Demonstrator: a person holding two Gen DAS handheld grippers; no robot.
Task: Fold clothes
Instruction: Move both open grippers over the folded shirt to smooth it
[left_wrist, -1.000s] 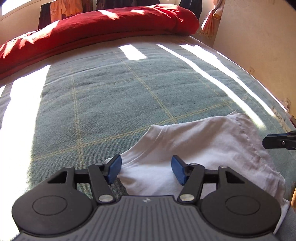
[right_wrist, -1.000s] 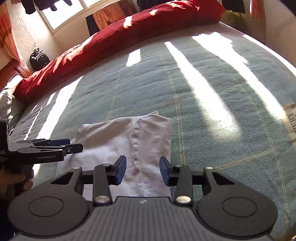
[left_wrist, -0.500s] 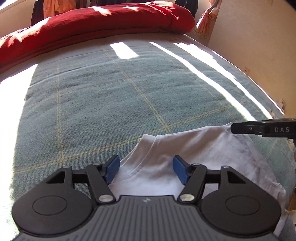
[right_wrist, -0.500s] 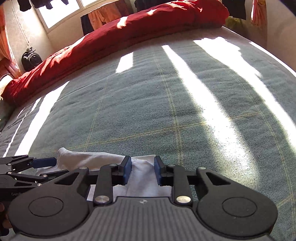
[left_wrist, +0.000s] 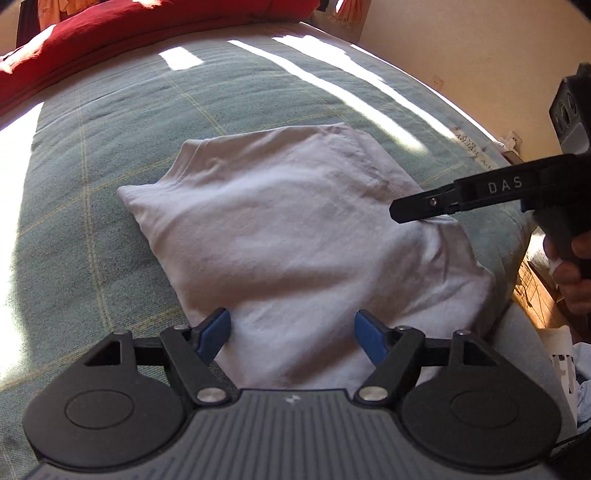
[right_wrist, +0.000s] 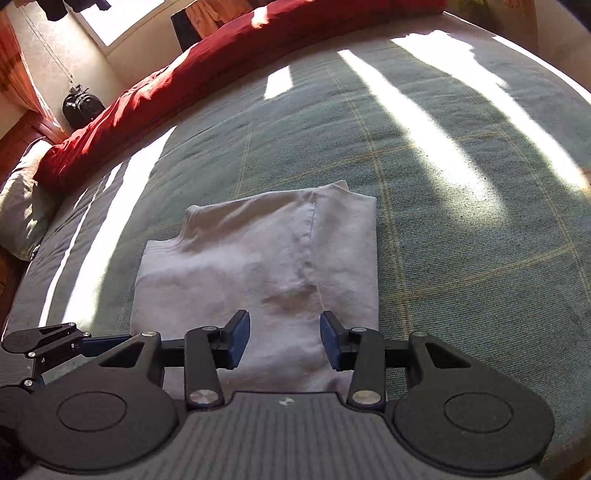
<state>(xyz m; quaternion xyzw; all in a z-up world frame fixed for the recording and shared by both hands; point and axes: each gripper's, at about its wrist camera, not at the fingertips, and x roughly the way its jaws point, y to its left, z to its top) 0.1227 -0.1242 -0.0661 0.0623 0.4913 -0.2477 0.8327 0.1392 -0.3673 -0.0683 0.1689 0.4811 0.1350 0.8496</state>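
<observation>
The left gripper is shown with its blue pads spread wide and its jaws opening; the near edge of a folded white T-shirt is seen between them, but is not pressed by either pad. The right gripper is shown at a narrower spread, its jaws likewise opening, with the same T-shirt seen between the pads and not clamped. In the left wrist view, the right gripper is seen from the side over the shirt's right edge, gripped by a hand. The T-shirt is laid folded on a green checked bedspread, near its front edge, partly in shade between bands of sunlight. A red duvet is bunched along the far side of the bed, and a pillow is seen at the left.
</observation>
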